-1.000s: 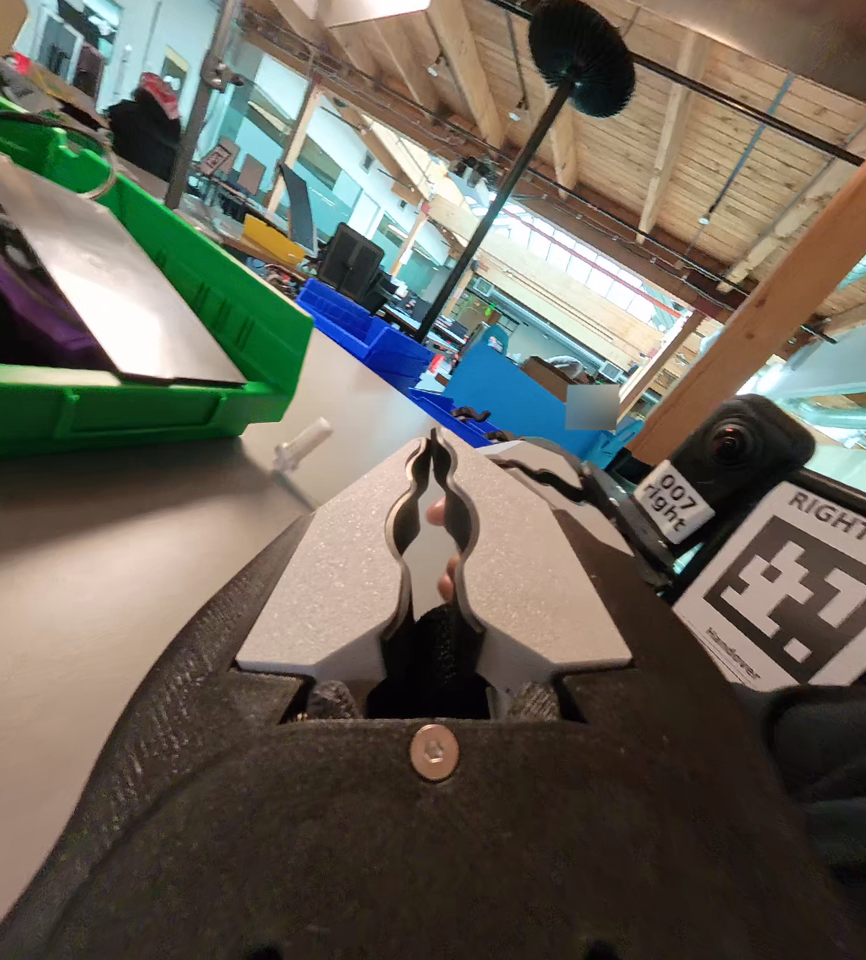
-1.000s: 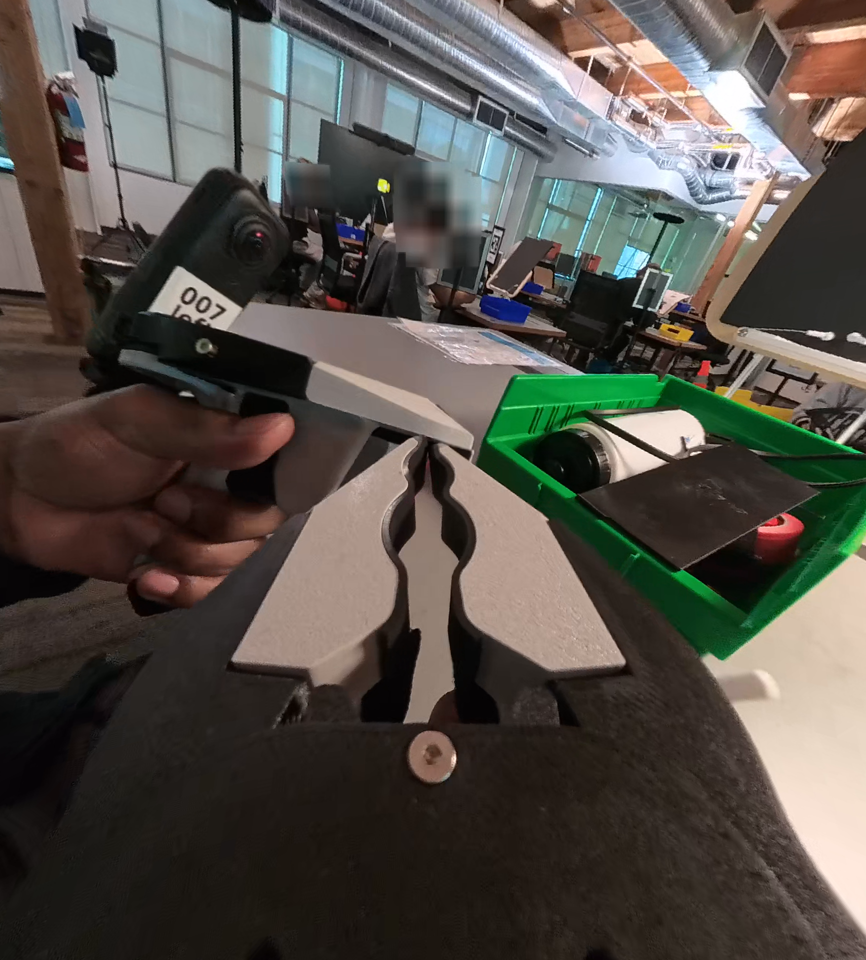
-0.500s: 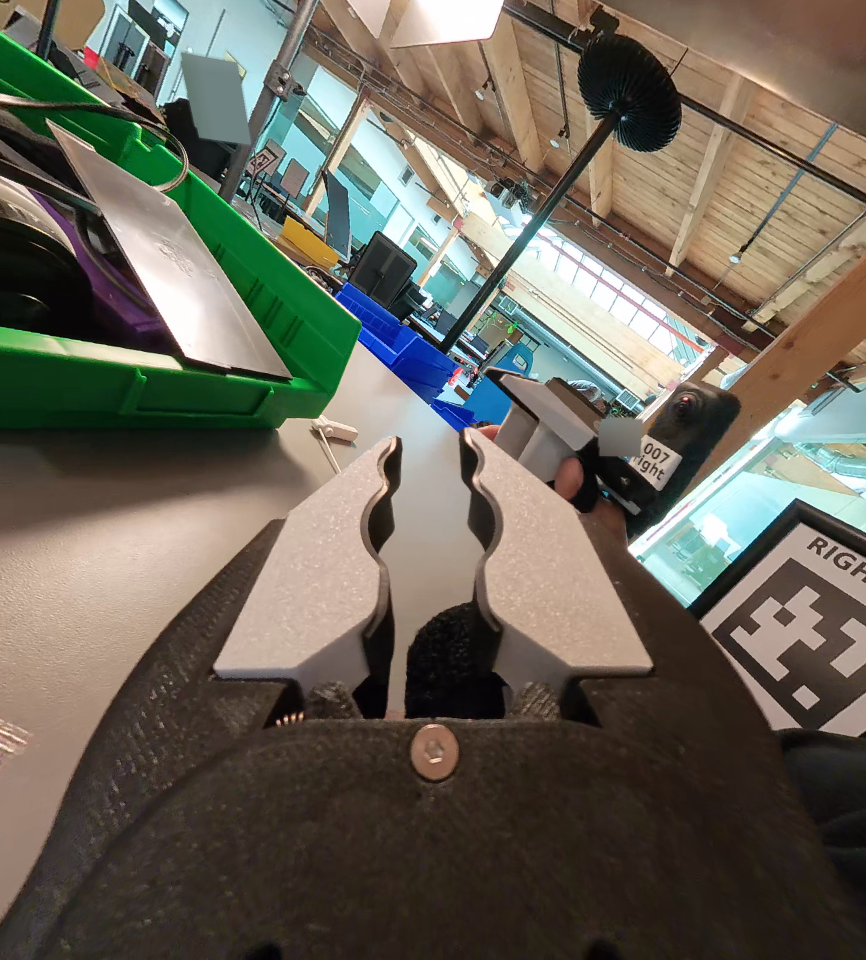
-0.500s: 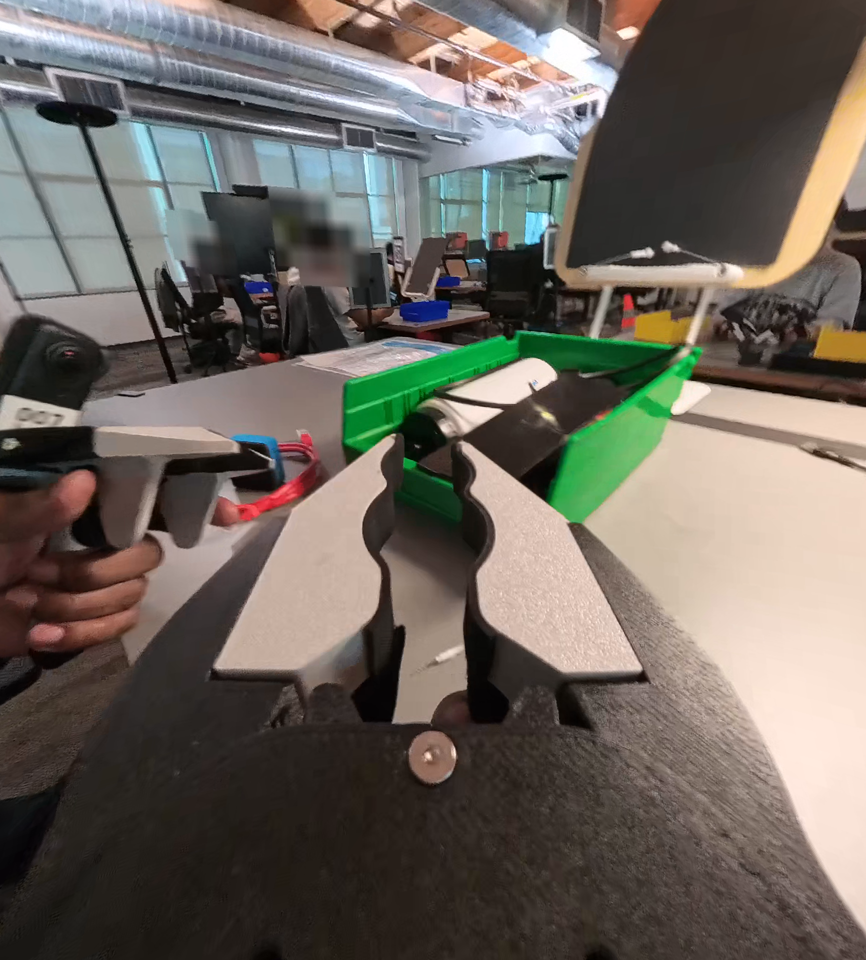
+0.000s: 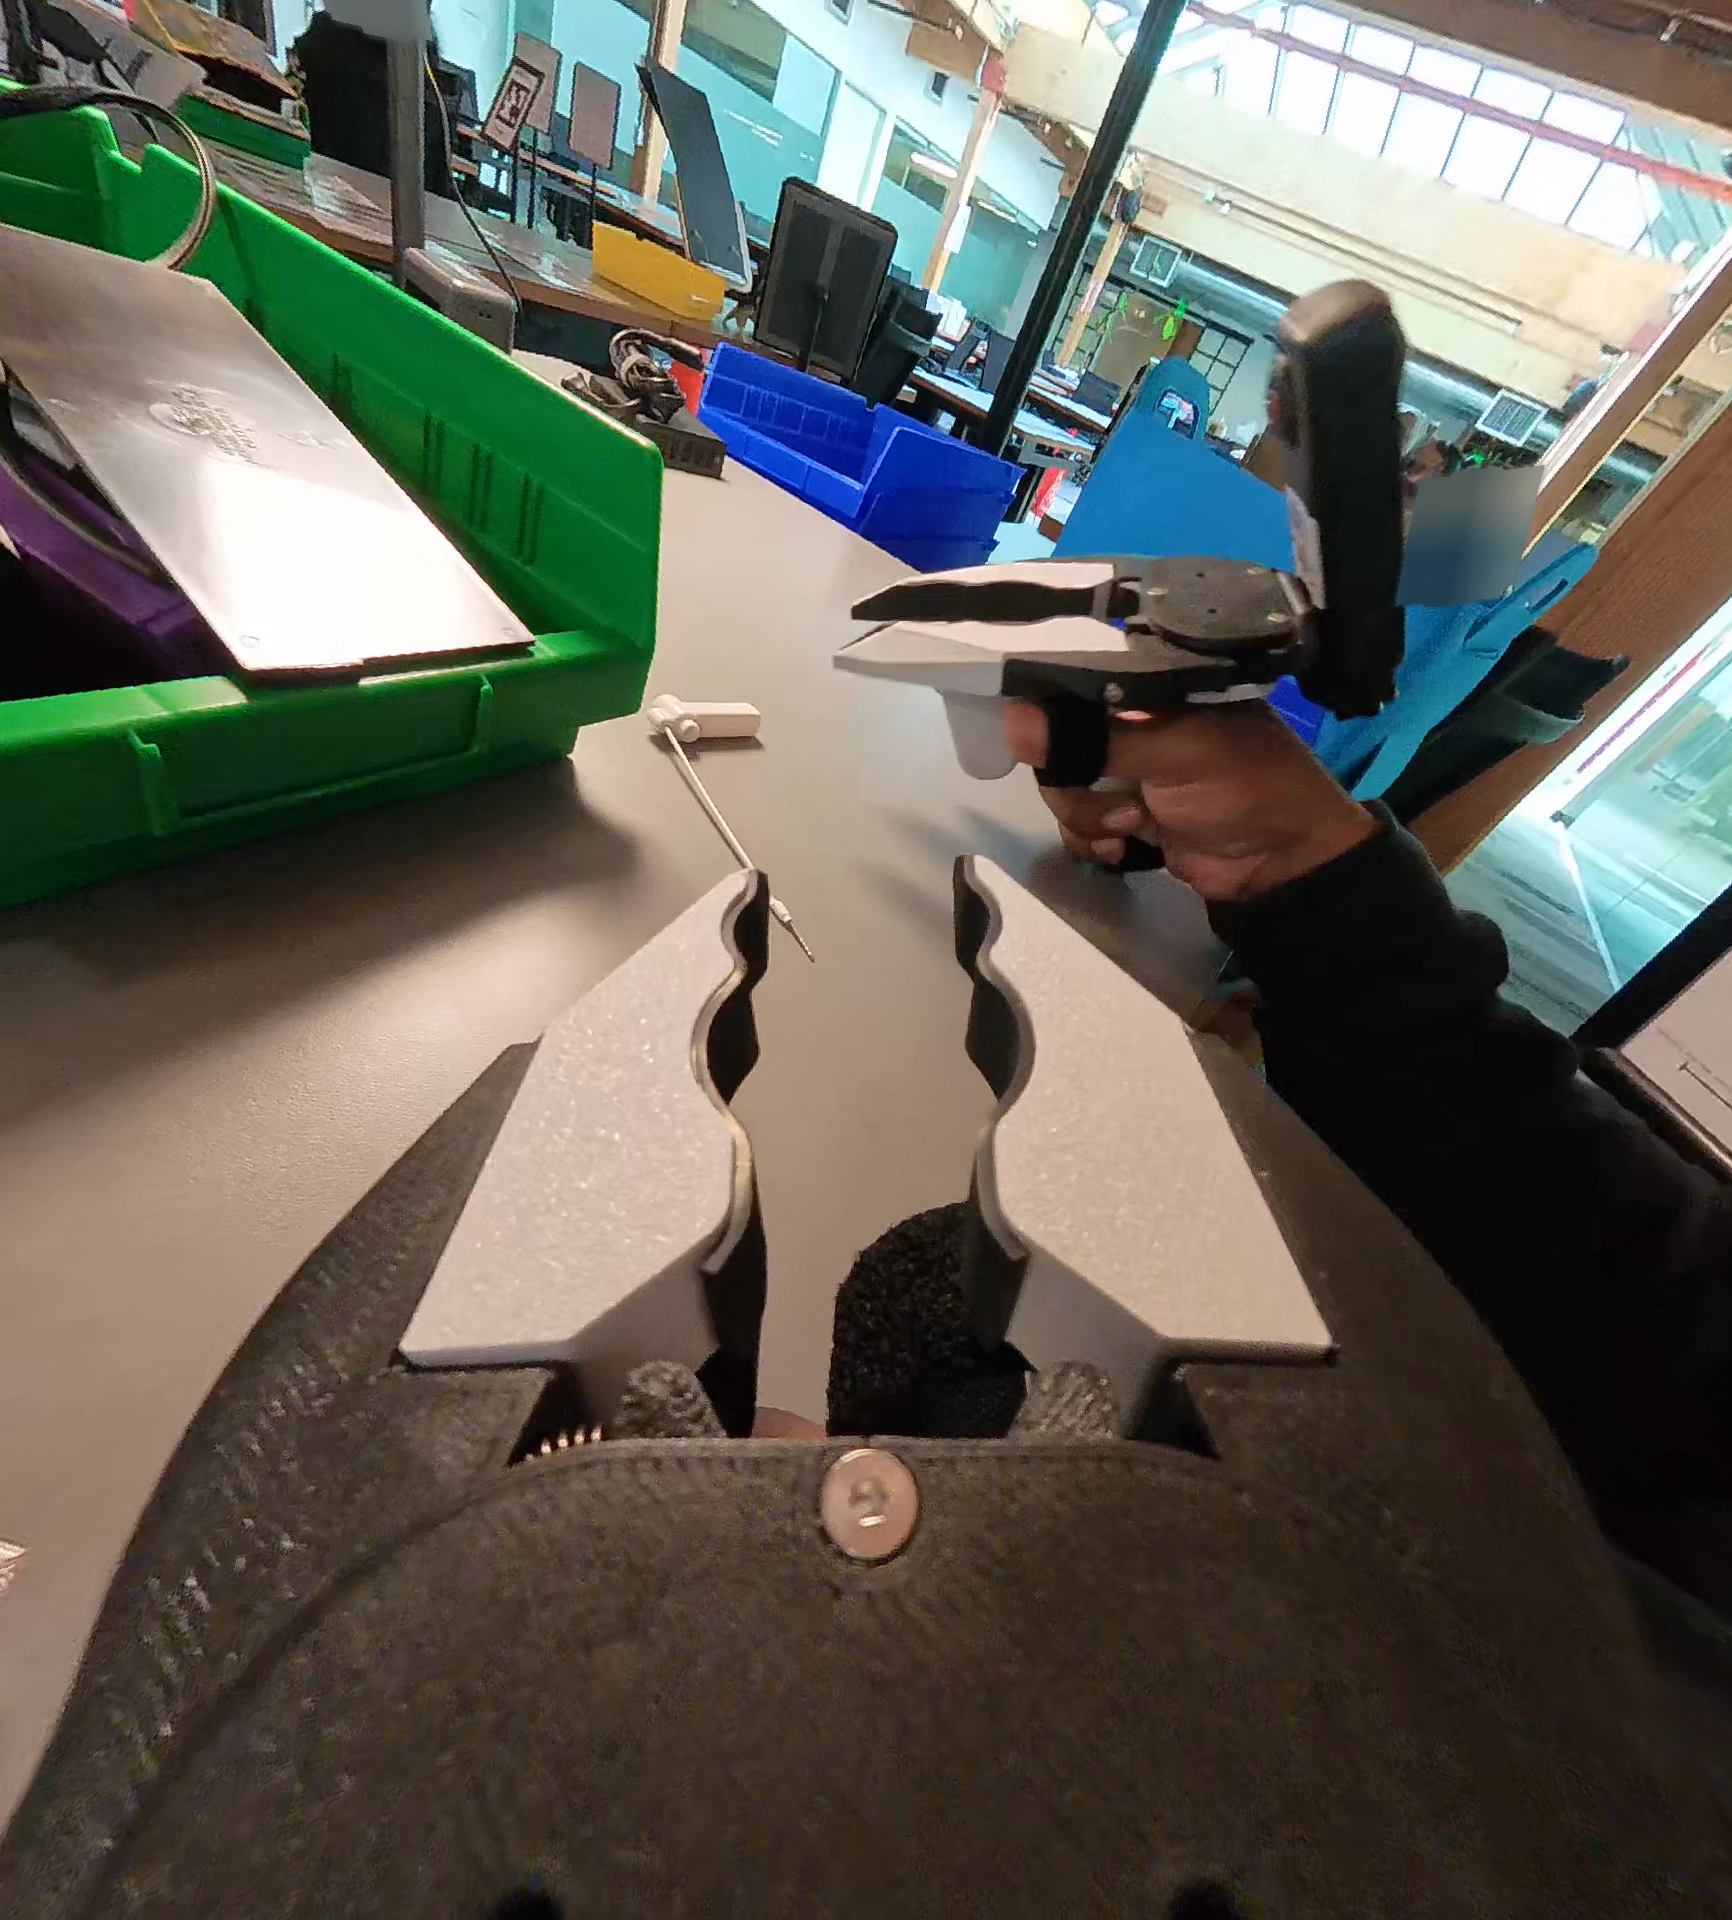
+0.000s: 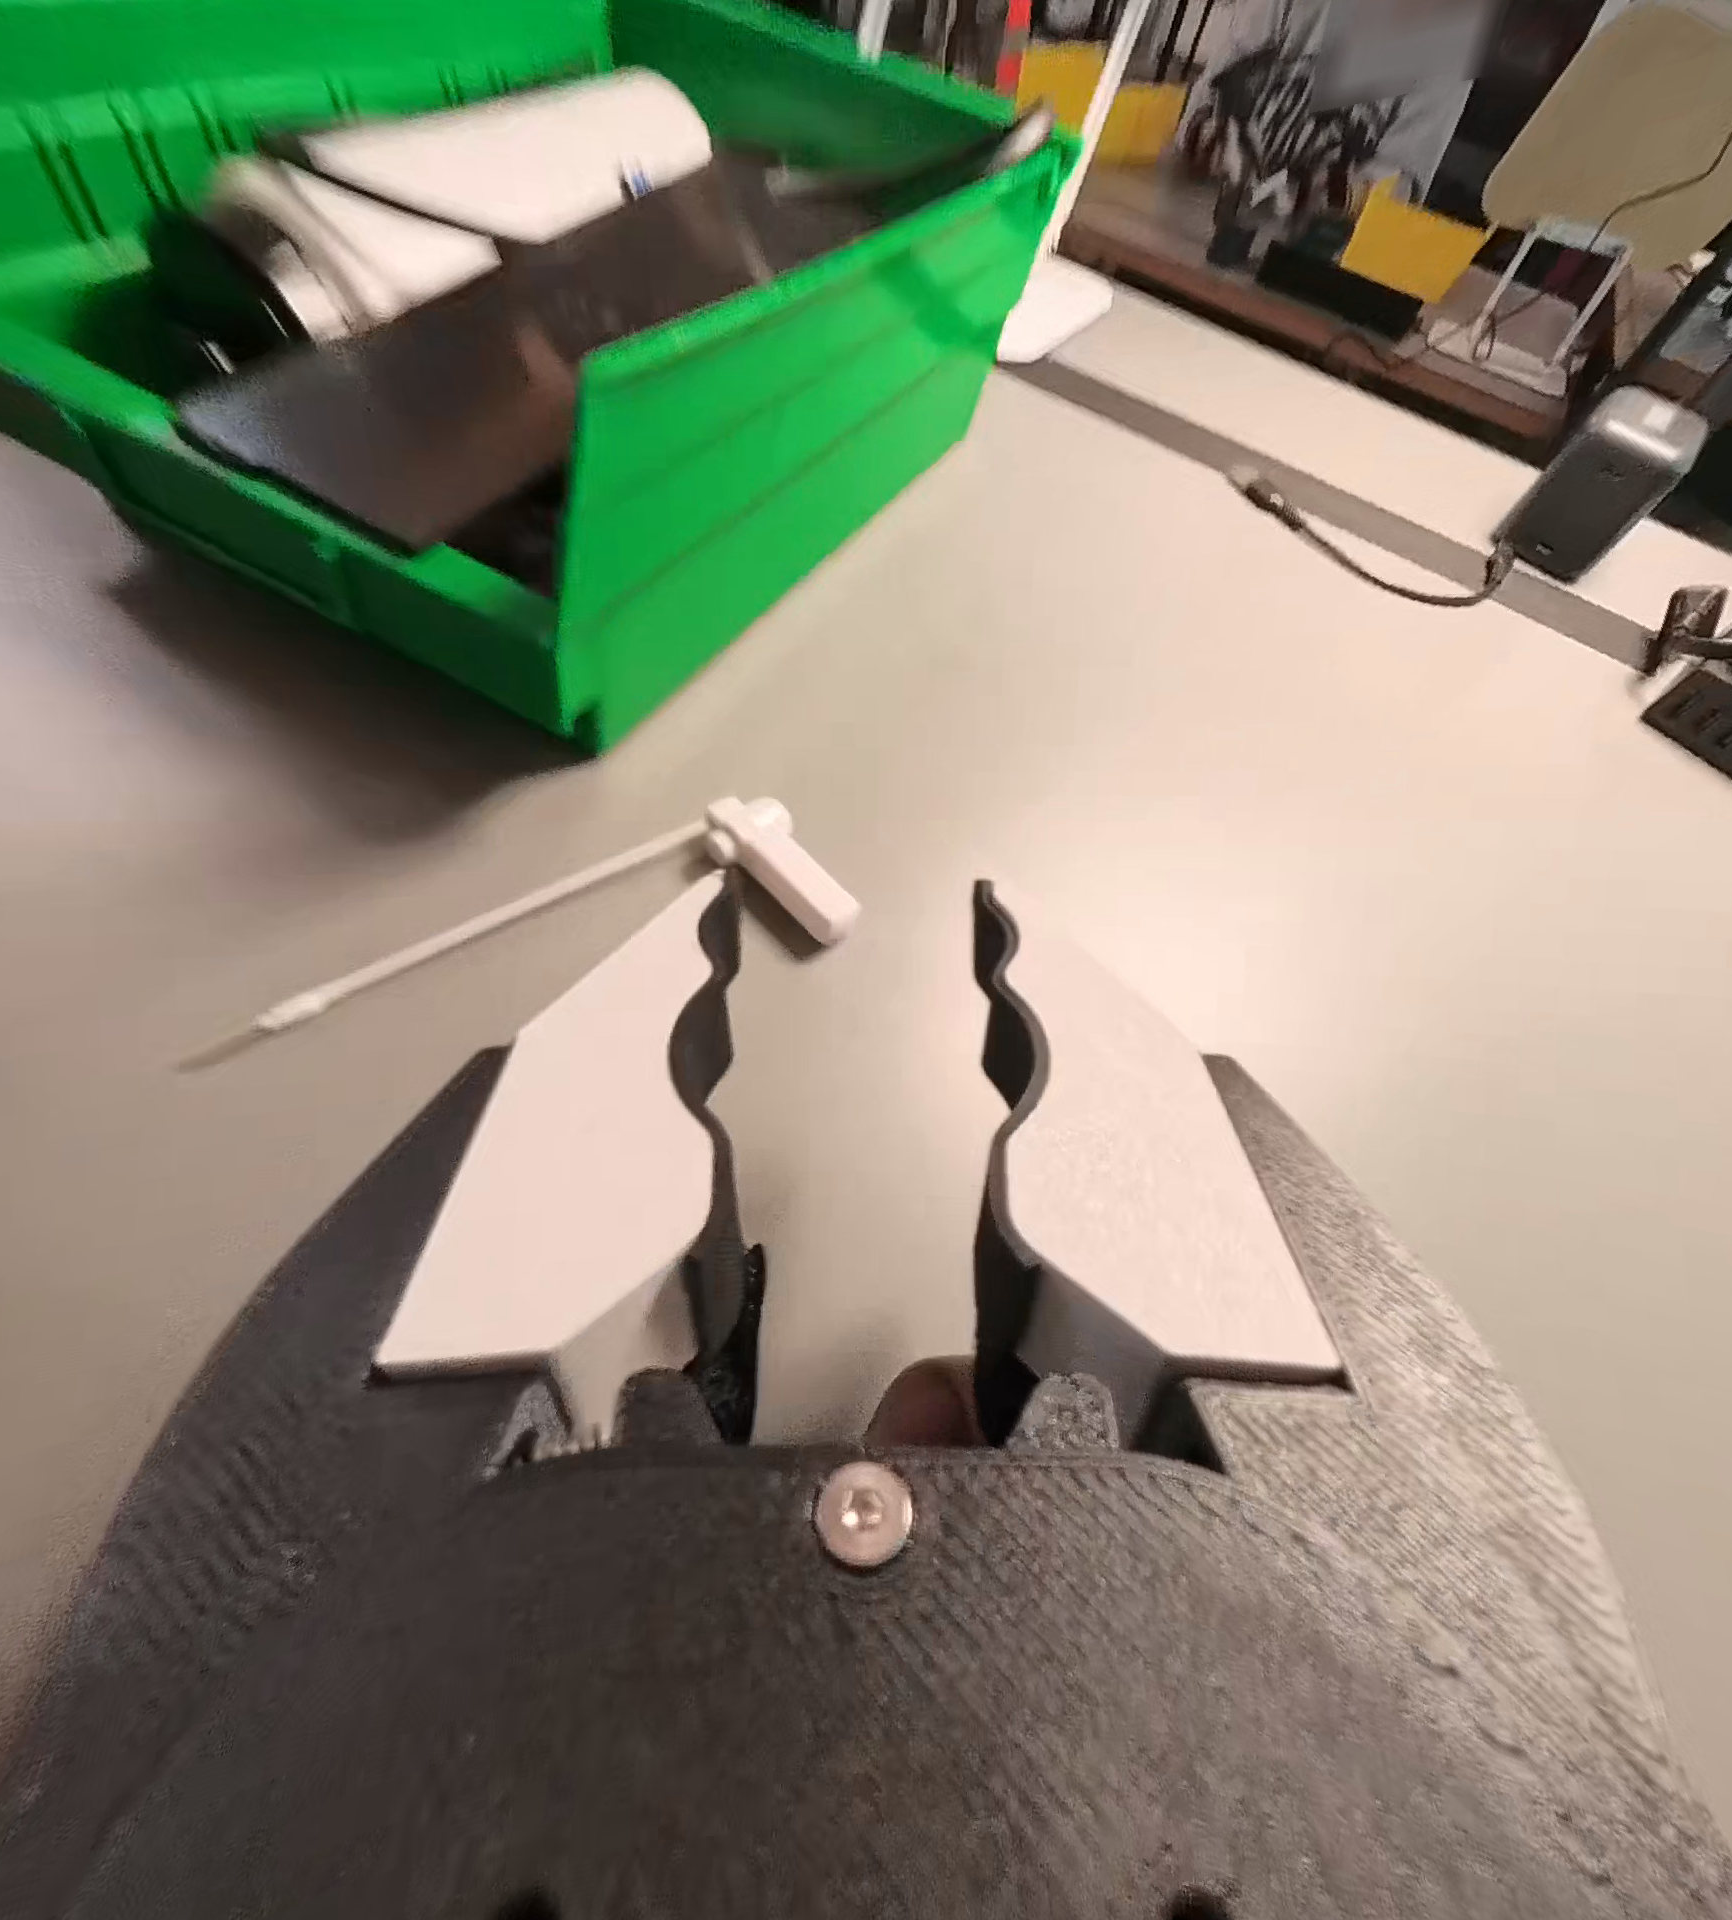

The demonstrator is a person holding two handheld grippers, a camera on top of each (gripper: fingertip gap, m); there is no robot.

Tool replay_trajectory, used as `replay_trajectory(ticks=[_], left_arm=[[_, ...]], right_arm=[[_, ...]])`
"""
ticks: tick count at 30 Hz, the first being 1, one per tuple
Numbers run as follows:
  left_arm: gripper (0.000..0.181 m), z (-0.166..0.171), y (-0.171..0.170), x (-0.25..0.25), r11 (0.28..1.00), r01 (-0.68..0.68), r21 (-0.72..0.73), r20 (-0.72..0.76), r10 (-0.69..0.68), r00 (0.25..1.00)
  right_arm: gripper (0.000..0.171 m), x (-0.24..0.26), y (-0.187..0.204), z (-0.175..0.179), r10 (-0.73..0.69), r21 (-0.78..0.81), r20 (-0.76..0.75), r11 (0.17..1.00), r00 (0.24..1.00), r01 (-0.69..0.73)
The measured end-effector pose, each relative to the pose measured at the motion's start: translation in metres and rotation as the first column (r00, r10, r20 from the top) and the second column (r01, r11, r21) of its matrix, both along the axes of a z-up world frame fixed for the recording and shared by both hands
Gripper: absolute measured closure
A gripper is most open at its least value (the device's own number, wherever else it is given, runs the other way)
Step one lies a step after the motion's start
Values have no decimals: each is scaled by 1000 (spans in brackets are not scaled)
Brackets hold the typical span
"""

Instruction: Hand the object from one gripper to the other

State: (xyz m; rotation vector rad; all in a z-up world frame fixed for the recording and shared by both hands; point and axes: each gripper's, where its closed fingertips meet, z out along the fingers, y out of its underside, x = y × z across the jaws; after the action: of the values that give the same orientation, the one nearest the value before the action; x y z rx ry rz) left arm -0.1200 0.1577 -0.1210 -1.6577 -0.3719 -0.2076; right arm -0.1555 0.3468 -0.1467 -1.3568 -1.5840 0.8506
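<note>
- Small white plastic pin with a thin needle shaft [image 6: 777,871] lay loose on the grey counter [image 6: 1205,727], so nothing was held.
- Right hand-held gripper [image 6: 854,902] gaped wide just beside its head, ready to pinch.
- Left hand-held gripper [image 5: 860,875] waited wide too.

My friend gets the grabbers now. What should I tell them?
Left gripper: open, empty, low over the table.
Right gripper: open, empty, aimed down at the white tag.
The white tag with a thin pin lies flat on the table beside the green bin, just ahead of the right gripper's fingertips; its pin tip lies near the left gripper's left finger.
Done: nothing picked up yet.
Left: grab the tag with one gripper, pass it to the other, let go.
</note>
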Motion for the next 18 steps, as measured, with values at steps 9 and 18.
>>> replay_trajectory(ticks=[9, 18], left_arm=[[145, -3, 2, 4, 1000, -17, -26, -67, 15, 998], [145, 2, -2, 4, 999, -37, 11, -98, 38, 994]], right_arm=[[111, -28, -10, -39, 185, 35, 236, 979, 954, -199], [156, -24, -19, -36, 228, 108, 209, 961, 951, -254]])
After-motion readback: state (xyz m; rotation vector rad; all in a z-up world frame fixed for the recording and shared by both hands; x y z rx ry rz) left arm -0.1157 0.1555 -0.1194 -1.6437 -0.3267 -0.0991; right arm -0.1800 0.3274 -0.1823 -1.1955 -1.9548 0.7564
